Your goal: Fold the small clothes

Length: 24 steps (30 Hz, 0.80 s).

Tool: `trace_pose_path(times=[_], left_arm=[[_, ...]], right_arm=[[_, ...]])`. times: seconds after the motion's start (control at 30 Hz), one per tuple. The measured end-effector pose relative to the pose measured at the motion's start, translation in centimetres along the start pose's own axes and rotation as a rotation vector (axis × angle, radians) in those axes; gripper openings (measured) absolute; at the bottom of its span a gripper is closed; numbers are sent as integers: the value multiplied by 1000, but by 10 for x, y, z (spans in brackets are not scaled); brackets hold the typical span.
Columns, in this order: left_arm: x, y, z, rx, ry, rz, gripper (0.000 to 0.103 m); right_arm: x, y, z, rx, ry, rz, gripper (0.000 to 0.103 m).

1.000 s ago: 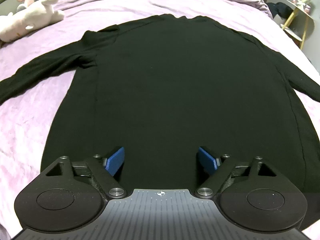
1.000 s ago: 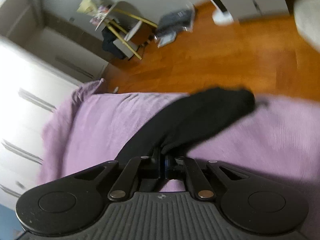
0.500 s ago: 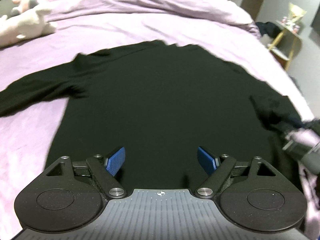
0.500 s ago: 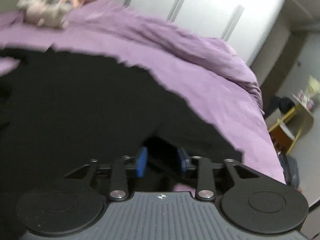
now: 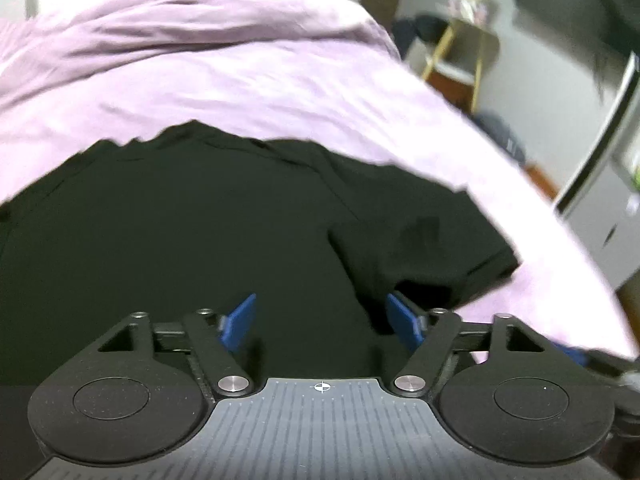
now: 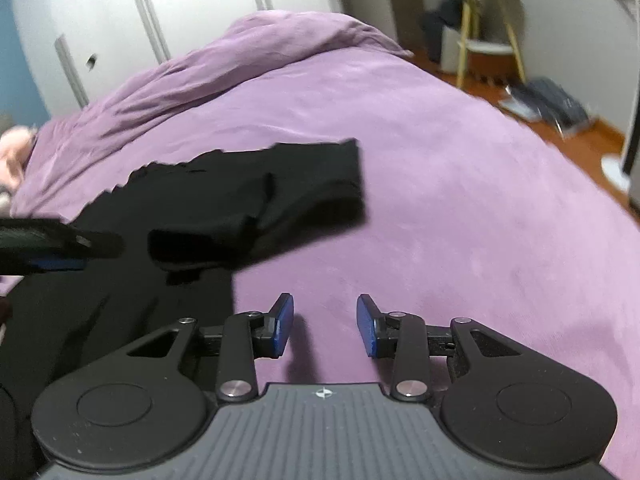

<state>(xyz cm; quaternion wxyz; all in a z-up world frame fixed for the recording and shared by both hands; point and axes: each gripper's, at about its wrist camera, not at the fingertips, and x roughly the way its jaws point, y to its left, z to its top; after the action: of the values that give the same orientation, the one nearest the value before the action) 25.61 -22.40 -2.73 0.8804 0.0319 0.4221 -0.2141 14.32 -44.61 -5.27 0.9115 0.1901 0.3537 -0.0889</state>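
A black long-sleeved sweater [image 5: 200,240] lies flat on the purple bedspread [image 5: 240,80]. Its right sleeve [image 5: 420,248] is folded back onto the body, and the cuff end [image 6: 312,184] juts over the sweater's right edge. My left gripper [image 5: 322,320] hovers over the sweater beside that fold. Its jaws are closing, and only flat cloth lies beneath them, none of it pinched. The left gripper's fingers [image 6: 60,244] also show at the left of the right wrist view. My right gripper [image 6: 325,324] is open over bare bedspread [image 6: 440,200], just right of the sweater.
The quilt is bunched up at the bed's far end [image 6: 280,48]. Behind it are white wardrobe doors [image 6: 120,32]. A yellow-legged side table [image 6: 488,20] and bags on the wooden floor [image 6: 548,100] lie past the bed's right edge. A plush toy [image 6: 12,148] shows at the left.
The right gripper let go of the sleeve, which now lies folded on the sweater, and swung right onto bare bedspread. The left gripper moved right toward the fold, and its jaws narrowed.
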Motion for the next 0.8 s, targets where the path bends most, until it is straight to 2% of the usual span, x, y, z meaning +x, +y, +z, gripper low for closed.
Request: trace_pose_path(times=[0.07, 0.13, 0.17, 0.23, 0.27, 0.3, 0.4, 0.47, 0.57, 0.67, 0.73, 0.8], left_arm=[[21, -11, 2, 31, 31, 38, 61], [37, -16, 4, 19, 46, 61, 58], [43, -17, 6, 9, 54, 68, 52], [53, -19, 11, -21, 63, 66, 33], [54, -17, 11, -33, 60, 71, 10], [56, -14, 11, -43, 62, 76, 4], [45, 1, 10, -100, 50, 46, 3], [38, 11, 9, -122, 34, 57, 1], [24, 25, 4, -101, -16, 143, 1], [12, 32, -2, -98, -45, 85, 3], [6, 23, -5, -74, -63, 40, 12], [5, 6, -7, -11, -99, 41, 25]], right_arm=[[-6, -9, 2, 15, -10, -2, 33], [-10, -8, 0, 22, -21, -4, 33], [-8, -7, -1, 28, -21, -3, 33], [-6, -9, 0, 40, -19, 0, 33], [-3, -8, 1, 42, -18, -1, 33], [-3, -9, 4, 43, -17, -1, 33], [-4, -8, 7, 43, -18, 0, 33], [-3, -8, 8, 50, -20, 0, 33], [-4, -10, 8, 73, -23, 3, 33], [-3, -11, 8, 90, -31, -5, 33], [-3, -11, 8, 101, -39, -15, 33], [-4, -11, 10, 106, -51, -38, 33]])
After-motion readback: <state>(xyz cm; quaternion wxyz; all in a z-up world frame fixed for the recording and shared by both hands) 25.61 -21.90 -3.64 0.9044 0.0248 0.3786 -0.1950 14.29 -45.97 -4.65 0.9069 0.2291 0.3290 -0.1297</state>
